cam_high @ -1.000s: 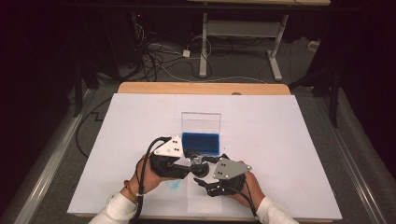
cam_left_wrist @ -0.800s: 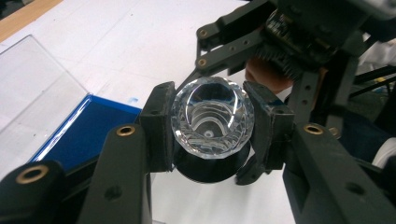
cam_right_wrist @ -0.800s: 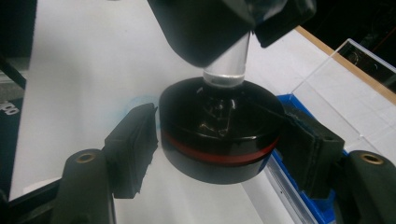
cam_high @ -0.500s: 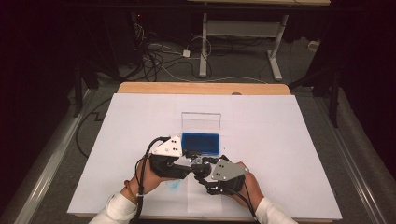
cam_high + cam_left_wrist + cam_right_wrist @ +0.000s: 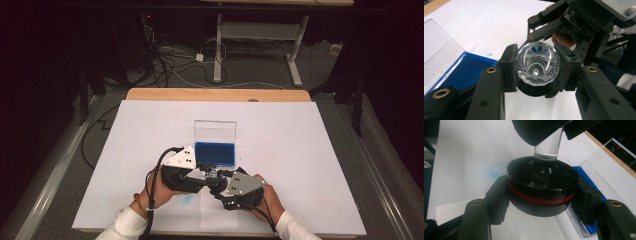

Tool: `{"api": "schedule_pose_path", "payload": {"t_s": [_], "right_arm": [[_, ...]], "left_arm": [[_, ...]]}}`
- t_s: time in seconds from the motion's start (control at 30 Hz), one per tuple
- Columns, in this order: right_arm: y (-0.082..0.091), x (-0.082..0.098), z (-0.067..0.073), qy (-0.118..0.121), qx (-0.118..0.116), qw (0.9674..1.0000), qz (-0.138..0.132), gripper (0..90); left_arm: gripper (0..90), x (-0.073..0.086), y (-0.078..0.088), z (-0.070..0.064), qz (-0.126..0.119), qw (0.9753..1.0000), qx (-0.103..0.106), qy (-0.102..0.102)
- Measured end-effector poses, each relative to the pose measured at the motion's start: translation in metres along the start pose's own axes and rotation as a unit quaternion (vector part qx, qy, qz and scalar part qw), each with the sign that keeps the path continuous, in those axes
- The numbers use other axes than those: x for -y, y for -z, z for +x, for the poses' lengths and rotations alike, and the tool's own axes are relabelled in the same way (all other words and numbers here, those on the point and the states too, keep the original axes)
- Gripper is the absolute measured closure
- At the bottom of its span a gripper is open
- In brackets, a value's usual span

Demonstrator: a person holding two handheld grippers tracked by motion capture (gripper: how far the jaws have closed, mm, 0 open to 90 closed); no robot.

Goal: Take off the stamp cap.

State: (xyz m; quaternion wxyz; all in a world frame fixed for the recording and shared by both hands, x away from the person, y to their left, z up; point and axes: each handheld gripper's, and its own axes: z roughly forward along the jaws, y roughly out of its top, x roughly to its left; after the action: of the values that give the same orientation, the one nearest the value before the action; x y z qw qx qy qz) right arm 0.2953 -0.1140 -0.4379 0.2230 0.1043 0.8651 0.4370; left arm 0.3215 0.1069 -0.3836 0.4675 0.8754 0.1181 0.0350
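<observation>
Glass, clear and cut in facets at its round head, formed the handle of a stamp [image 5: 537,65] that the left gripper [image 5: 537,75] clamped by that head just above the white table [image 5: 310,150], in front of the blue ink pad [image 5: 215,153] in its clear-lidded case. The right gripper [image 5: 541,202], whose jaws had just been closing, pressed its black pads on the stamp's glossy black disc base with its red band.

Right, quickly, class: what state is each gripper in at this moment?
Left gripper: closed on the clear faceted handle of the stamp.
Right gripper: fingers have just been closing, now clamped on the stamp's black round base.
</observation>
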Motion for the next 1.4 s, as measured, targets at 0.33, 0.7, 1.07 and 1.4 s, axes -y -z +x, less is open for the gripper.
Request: {"api": "schedule_pose_path", "payload": {"t_s": [0.33,0.7,1.07,1.4], "right_arm": [[0.001,0.002,0.0,0.004,0.003,1.0,0.006,38.3],[-0.007,0.001,0.017,0.054,-0.016,0.9981,0.025,38.9],[0.006,0.013,0.005,0.045,-0.007,0.9979,0.045,38.7],[0.03,0.029,-0.028,0.003,0.044,0.9975,0.055,38.6]], "left_arm": [[54.7,0.001,-0.002,0.001,-0.004,1.0,0.004,0.006],[54.6,-0.004,0.01,0.0,-0.027,0.9994,-0.017,-0.012],[54.7,-0.002,0.022,0.002,-0.023,0.9992,-0.03,-0.011],[54.7,0.006,0.027,0.009,0.001,0.998,-0.063,0.002]]}}
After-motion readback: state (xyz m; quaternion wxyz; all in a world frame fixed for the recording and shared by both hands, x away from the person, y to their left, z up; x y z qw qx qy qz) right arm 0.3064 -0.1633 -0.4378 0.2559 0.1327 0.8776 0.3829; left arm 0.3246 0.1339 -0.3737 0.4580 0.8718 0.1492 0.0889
